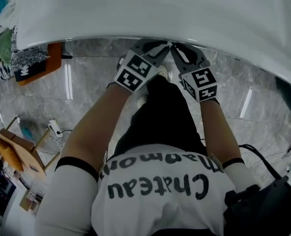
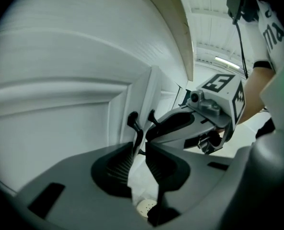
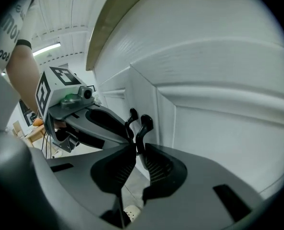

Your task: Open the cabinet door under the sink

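Note:
Two white cabinet doors meet under the white sink counter point(image 1: 160, 9). Each door carries a thin black handle by the seam. In the left gripper view my left gripper point(image 2: 138, 150) is closed on the left door's handle point(image 2: 134, 124), and the left door point(image 2: 60, 104) fills that view's left. In the right gripper view my right gripper point(image 3: 136, 150) grips the right door's handle point(image 3: 144, 124) on the right door point(image 3: 218, 119). The other handle point(image 3: 131, 115) stands just beside it. In the head view both grippers' tips are hidden under the counter's edge.
The person crouches on a grey marble floor point(image 1: 86, 82). An orange box with cloths point(image 1: 37, 65) stands at the left, wooden items and a cable point(image 1: 17, 151) lie at the lower left, and black gear point(image 1: 263, 205) sits at the lower right. A round white floor drain point(image 2: 146, 206) lies below the jaws.

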Action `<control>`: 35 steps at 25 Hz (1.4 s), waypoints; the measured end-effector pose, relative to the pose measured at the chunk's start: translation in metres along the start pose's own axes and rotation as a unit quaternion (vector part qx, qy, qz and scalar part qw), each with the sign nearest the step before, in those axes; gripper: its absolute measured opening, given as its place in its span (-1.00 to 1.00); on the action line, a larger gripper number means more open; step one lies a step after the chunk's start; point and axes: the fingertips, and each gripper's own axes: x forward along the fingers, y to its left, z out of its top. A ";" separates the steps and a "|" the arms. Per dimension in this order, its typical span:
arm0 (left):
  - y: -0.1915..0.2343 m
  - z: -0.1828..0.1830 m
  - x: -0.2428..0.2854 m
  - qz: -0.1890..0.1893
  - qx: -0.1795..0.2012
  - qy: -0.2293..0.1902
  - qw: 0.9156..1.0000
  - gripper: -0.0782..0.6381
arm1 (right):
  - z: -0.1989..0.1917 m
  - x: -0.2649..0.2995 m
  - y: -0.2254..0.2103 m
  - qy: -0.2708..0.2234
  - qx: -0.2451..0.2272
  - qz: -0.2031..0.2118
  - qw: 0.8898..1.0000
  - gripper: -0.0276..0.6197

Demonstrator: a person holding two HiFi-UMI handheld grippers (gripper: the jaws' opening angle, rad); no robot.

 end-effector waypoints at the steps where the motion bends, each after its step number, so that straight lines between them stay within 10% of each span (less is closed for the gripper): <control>1: 0.000 -0.001 -0.001 -0.002 -0.002 -0.001 1.000 -0.61 | -0.001 0.000 0.001 0.002 -0.005 -0.002 1.000 -0.76; 10: -0.003 -0.005 -0.006 -0.042 -0.030 -0.010 0.999 -0.62 | -0.006 -0.005 0.009 0.019 -0.015 0.006 1.000 -0.76; 21: -0.016 -0.018 -0.006 -0.063 0.085 0.041 0.994 -0.57 | -0.016 -0.013 0.015 0.034 -0.021 0.033 0.999 -0.77; 35: -0.030 -0.031 -0.020 -0.089 0.106 0.079 0.987 -0.57 | -0.030 -0.026 0.031 0.068 -0.076 0.080 0.992 -0.78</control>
